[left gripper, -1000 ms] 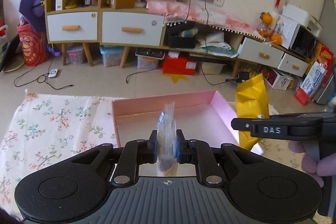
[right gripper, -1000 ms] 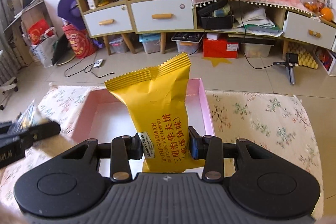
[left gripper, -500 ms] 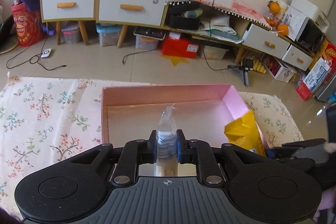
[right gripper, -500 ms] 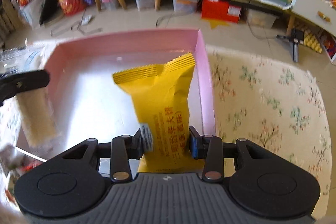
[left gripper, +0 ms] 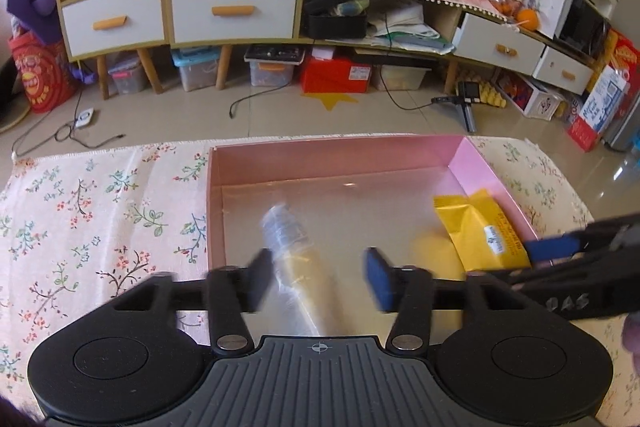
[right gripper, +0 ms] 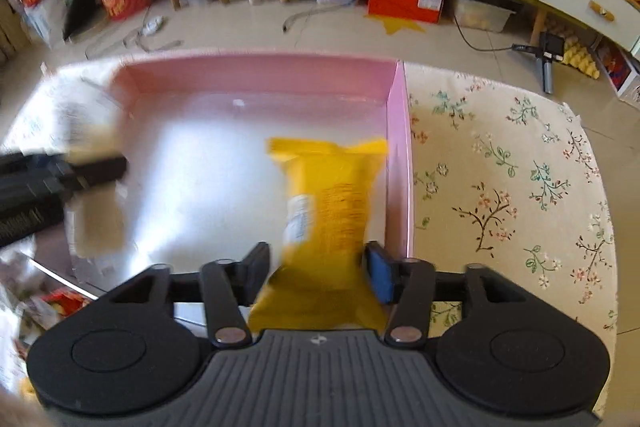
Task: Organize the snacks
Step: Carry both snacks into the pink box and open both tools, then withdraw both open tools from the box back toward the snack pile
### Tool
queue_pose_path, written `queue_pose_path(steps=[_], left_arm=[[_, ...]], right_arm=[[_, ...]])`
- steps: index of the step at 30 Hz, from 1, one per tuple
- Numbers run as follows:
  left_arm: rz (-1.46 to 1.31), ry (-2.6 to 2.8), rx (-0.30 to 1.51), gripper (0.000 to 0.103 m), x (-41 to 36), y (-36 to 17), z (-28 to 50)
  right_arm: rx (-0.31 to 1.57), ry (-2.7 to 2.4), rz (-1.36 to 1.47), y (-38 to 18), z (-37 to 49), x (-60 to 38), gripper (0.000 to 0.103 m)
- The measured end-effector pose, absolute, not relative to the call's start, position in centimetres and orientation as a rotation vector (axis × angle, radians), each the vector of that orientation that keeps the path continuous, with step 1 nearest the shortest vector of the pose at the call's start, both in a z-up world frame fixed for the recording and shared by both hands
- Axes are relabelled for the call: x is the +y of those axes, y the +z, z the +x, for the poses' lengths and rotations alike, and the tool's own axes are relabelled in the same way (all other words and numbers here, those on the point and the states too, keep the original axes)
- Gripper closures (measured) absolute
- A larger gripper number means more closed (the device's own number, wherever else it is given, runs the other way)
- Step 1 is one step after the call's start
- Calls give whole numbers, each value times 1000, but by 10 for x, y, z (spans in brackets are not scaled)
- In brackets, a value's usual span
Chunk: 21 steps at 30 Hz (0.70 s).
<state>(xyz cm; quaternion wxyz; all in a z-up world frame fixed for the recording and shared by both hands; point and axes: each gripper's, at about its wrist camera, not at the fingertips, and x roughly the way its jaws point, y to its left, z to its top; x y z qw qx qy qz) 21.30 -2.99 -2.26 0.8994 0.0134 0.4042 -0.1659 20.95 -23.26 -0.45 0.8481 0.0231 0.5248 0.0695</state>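
Note:
An open pink box (left gripper: 332,147) lies on the floral tablecloth (left gripper: 100,211). My left gripper (left gripper: 318,281) hangs over the box's near left part, and its jaws are opening. A clear packet with a tan snack (left gripper: 292,247) is blurred and slanted between them, free of the right pad. My right gripper (right gripper: 318,275) is over the near right corner of the box (right gripper: 256,67), its jaws opening too. The yellow wafer packet (right gripper: 328,195) is blurred between them against the right wall, its top tipped away from me. The left wrist view shows that yellow packet (left gripper: 480,231) in the box.
The tablecloth's far edge drops to a tiled floor with cables and cabinets beyond. Bare cloth (right gripper: 500,187) lies to the right of the box. Some red wrappers (right gripper: 64,303) show at the lower left of the right wrist view. The two grippers are close together over the box.
Both grippers have gone from shut on their packets to spread jaws. The clear packet and the yellow packet have tipped forward into the box. Both cameras look more steeply down.

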Motion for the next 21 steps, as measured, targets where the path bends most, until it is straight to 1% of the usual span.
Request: queue_pose_path(steps=[1, 2, 4, 8, 10, 14, 21], left_arm=[[36, -345, 829, 35, -31, -21, 210], [43, -347, 826, 33, -31, -20, 207], [53, -353, 823, 24, -33, -16, 201], [65, -363, 817, 16, -33, -8, 187], [71, -363, 811, 12, -33, -3, 178], [75, -368, 805, 8, -29, 6, 158], [94, -365, 820, 4, -22, 15, 122]], right_arm=[[1095, 148, 56, 0, 208, -233, 37], [1088, 148, 55, 3, 207, -233, 34], [1082, 145, 48, 9, 204, -232, 31], [1067, 145, 57, 19, 197, -233, 22], [1063, 140, 61, 23, 192, -236, 22], [1050, 133, 74, 31, 179, -238, 15], [1041, 126, 91, 41, 148, -243, 11]])
